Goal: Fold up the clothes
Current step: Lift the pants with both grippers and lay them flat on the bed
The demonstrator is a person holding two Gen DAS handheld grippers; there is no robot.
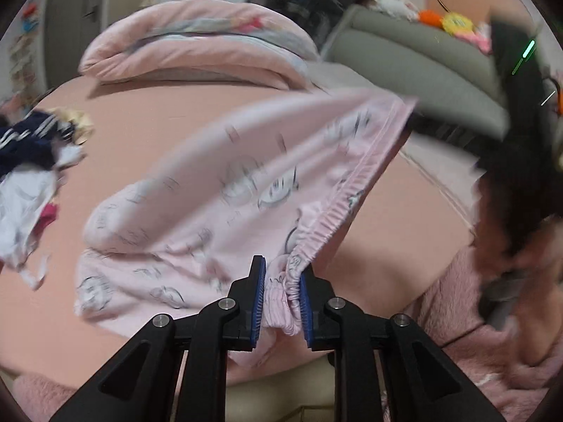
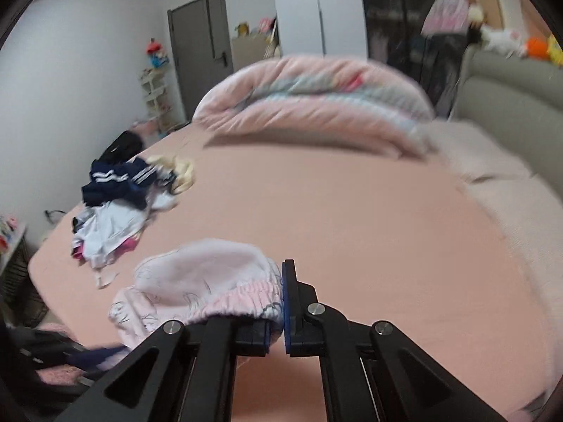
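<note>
Waistband of the pink pants point(image 1: 246, 183) is clamped at each end: left gripper point(image 1: 281, 302) and right gripper point(image 2: 278, 313) both have jaws closed on the elastic, probably to spread the garment over the bed point(image 2: 352, 211). Beyond lies the unfolded clothes pile point(image 2: 116, 207).

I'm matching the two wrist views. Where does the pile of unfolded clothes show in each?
Left wrist: the clothes pile lies at the left edge, on the bed.
Right wrist: the pile lies left of centre, beyond the pink pants.
Shared landmark: the rolled quilt behind.
</note>
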